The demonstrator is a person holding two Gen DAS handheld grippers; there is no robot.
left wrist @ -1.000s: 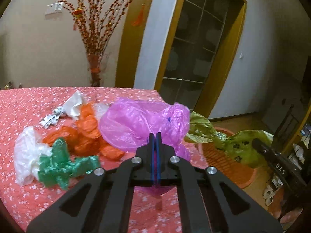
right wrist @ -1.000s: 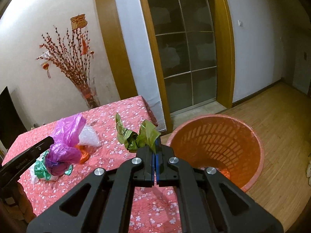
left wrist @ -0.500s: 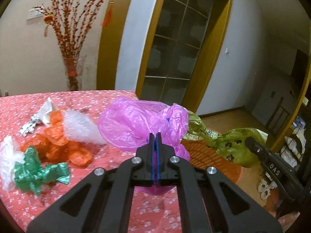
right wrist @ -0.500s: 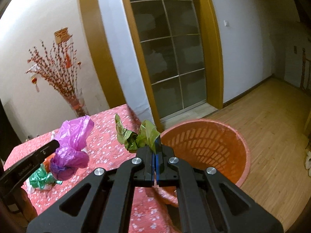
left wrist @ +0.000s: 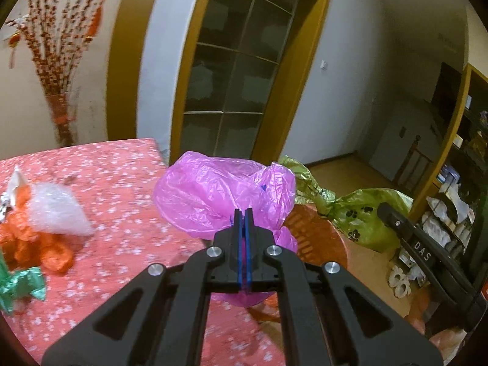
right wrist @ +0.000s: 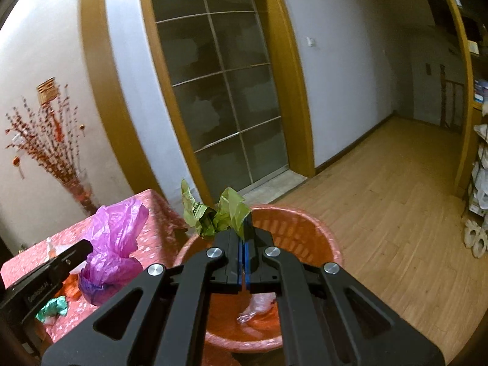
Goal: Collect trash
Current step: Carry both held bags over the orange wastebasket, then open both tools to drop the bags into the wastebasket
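Pink plastic fills the middle of the left wrist view: the left gripper (left wrist: 242, 213) has its jaws pressed together on a crumpled pink plastic bag (left wrist: 222, 195). A second ago this bag hung over the tabletop (left wrist: 122, 189); now it hangs at the tabletop's edge, partly in front of the orange basket (left wrist: 317, 238). The orange wrappers (left wrist: 36, 244), the clear bubble wrap (left wrist: 58, 207) and the green foil (left wrist: 21, 286) lie on the tabletop, on the far side from the basket, and they have slid toward the picture's left edge.

In the right wrist view, the right gripper (right wrist: 244, 228) has its jaws closed on a green plastic bag (right wrist: 213, 213). Before, the basket (right wrist: 305, 231) stood to the right of this bag; now the bag is above the basket's near rim. Inside the basket some clear plastic already lies.

I judge that both bags are nearly ready to be dropped, the green one first, while the pink one needs a little more travel toward the basket.
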